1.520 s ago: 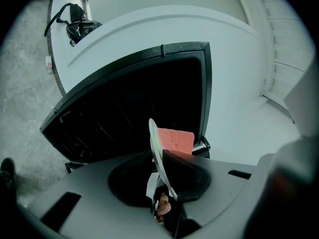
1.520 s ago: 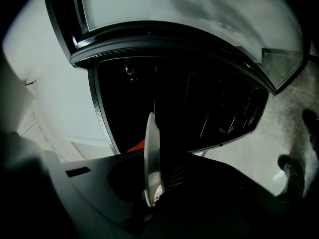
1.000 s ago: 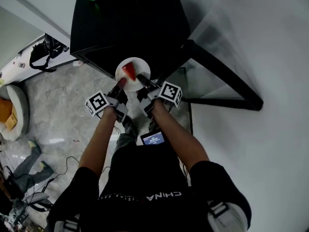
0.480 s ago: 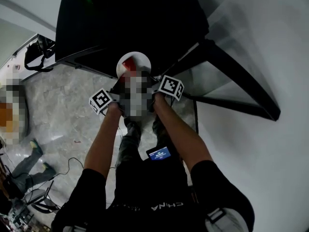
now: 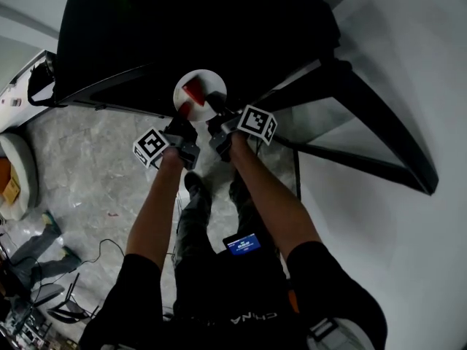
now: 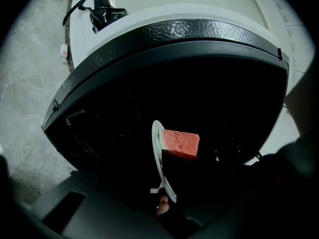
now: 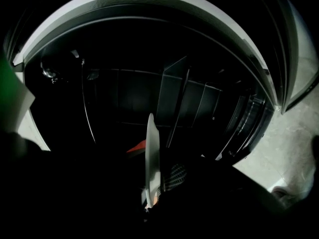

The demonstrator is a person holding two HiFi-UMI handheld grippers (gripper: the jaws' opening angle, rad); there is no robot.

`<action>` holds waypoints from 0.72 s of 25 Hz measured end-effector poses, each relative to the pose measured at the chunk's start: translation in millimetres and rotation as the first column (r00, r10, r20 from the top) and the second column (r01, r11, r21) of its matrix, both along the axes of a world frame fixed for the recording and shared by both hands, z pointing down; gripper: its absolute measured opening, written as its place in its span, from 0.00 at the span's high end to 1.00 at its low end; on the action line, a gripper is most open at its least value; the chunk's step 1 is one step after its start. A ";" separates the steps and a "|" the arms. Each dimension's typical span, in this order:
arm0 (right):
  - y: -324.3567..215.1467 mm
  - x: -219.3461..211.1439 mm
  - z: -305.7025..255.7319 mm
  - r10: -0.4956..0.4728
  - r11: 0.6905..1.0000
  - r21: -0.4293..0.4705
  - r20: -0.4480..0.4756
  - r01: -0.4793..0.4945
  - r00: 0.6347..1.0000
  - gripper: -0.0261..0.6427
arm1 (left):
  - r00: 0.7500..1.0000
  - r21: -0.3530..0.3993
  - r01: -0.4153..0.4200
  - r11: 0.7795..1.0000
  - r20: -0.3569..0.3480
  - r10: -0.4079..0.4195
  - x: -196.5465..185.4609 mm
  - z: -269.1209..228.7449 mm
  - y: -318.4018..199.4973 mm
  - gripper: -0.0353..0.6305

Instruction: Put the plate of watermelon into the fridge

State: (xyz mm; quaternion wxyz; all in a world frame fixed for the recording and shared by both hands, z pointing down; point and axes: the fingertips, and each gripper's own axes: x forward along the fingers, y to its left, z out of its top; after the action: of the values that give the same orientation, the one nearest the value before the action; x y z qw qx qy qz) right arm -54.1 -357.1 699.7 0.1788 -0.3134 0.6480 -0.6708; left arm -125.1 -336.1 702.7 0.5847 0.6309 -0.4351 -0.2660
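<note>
A white plate (image 5: pixel 208 84) carries a red watermelon wedge (image 5: pixel 193 92) and hangs at the dark mouth of the black fridge (image 5: pixel 182 28). My left gripper (image 5: pixel 185 117) is shut on the plate's near left rim, my right gripper (image 5: pixel 217 106) on its near right rim. In the left gripper view the plate (image 6: pixel 158 158) stands edge-on with the watermelon (image 6: pixel 180 142) to its right, and the left gripper (image 6: pixel 162 203) clamps its lower rim. In the right gripper view the plate (image 7: pixel 152 158) also shows edge-on, a red tip of watermelon (image 7: pixel 137 147) to its left, pinched by the right gripper (image 7: pixel 152 195).
The fridge door (image 5: pixel 357 122) stands open to the right. Wire shelves (image 7: pixel 199 103) show dimly inside. A black bag (image 5: pixel 40 79) lies on a white ledge at the left. A round cushion (image 5: pixel 14 173) and cables (image 5: pixel 87 257) sit on the marble floor.
Both grippers have sunk and moved forward with the plate, from in front of the fridge top to the edge of its dark opening. The fridge now fills more of the head view.
</note>
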 end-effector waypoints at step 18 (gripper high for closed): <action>-16.0 -0.3 22.0 -0.032 0.999 -0.017 -0.090 0.031 0.995 0.90 | 0.996 -0.002 0.080 0.997 -0.024 -0.081 -2.9 11.7 -24.0 0.90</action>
State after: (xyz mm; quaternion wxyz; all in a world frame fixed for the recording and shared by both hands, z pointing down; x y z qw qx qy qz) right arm -54.4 -373.1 721.7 0.1362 -0.3344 0.6551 -0.6637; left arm -128.0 -360.1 714.4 0.5790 0.6093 -0.4533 -0.2966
